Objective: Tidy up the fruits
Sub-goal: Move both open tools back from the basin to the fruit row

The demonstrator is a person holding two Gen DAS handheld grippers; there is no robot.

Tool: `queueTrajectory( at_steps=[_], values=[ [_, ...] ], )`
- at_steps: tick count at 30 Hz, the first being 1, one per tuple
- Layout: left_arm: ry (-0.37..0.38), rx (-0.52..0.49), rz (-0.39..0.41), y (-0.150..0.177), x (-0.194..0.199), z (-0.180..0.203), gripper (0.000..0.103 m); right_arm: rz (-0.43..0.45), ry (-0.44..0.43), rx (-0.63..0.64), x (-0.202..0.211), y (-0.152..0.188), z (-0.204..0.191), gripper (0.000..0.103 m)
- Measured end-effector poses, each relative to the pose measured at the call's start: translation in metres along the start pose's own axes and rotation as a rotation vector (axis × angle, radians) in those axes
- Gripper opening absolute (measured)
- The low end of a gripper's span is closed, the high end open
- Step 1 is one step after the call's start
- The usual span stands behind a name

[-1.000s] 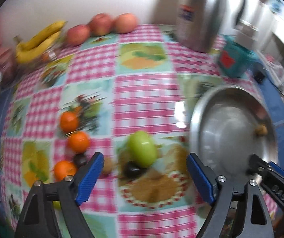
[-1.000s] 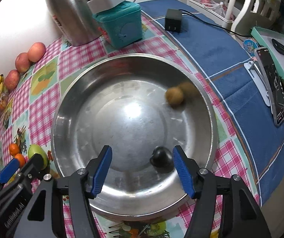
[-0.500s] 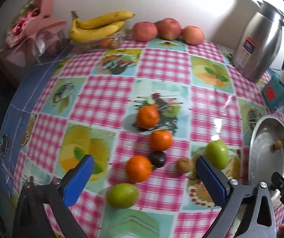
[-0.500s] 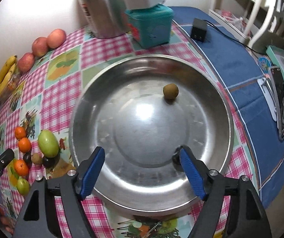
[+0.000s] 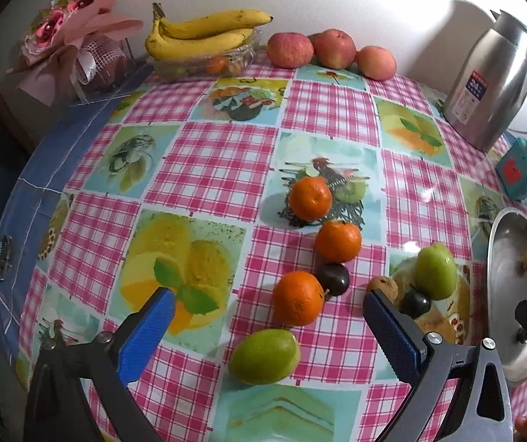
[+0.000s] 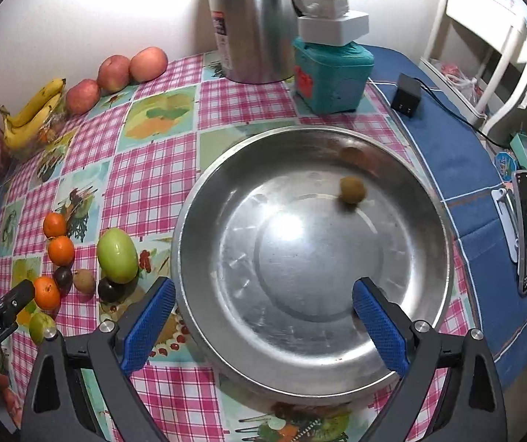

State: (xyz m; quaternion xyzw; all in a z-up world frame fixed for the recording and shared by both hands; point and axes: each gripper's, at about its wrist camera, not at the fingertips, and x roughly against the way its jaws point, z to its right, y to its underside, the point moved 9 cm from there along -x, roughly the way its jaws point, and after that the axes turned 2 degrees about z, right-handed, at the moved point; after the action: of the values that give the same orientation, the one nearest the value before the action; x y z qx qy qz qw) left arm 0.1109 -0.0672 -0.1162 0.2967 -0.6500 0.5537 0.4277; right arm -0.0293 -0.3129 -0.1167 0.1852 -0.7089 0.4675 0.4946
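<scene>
We see loose fruit clustered on the checked table point(image 5: 226, 154) just left of the steel pan point(image 6: 429, 206): three oranges point(image 5: 338, 241), glossy-skinned, two green fruits point(image 5: 263, 356), two dark plums point(image 5: 334, 279) and one brown kiwi point(image 5: 383, 287). A second kiwi point(image 6: 352, 190) sits alone in the pan. At the far edge we count three apples point(image 5: 290, 50) and one banana bunch point(image 5: 204, 35). The left hand-held gripper point(image 5: 263, 326) hangs spread wide over the cluster, empty. The right hand-held gripper point(image 6: 261, 313) is opening over the pan, nothing between its jaws.

Kiwi point(image 6: 352, 190) in basin point(image 6: 204, 221); oranges point(image 6: 60, 250) left of basin.
</scene>
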Motion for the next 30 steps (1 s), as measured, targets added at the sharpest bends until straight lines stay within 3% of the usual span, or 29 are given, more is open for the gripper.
queueTrajectory(
  at_steps=[8, 14, 20, 30],
  values=[
    [0.043, 0.038, 0.053, -0.009, 0.005, -0.006, 0.103, 0.028, 0.015, -0.017, 0.003, -0.003, -0.003, 0.097],
    [0.083, 0.058, 0.044, -0.010, 0.002, -0.006, 0.103, 0.037, 0.032, -0.031, 0.004, -0.004, -0.002, 0.097],
    [0.144, 0.073, -0.006, -0.005, -0.004, -0.002, 0.103, 0.044, 0.007, -0.057, 0.005, -0.006, -0.006, 0.097],
    [0.159, 0.076, 0.012, -0.010, -0.002, -0.006, 0.102, 0.066, -0.057, -0.071, 0.004, -0.011, -0.019, 0.097]
  ],
)
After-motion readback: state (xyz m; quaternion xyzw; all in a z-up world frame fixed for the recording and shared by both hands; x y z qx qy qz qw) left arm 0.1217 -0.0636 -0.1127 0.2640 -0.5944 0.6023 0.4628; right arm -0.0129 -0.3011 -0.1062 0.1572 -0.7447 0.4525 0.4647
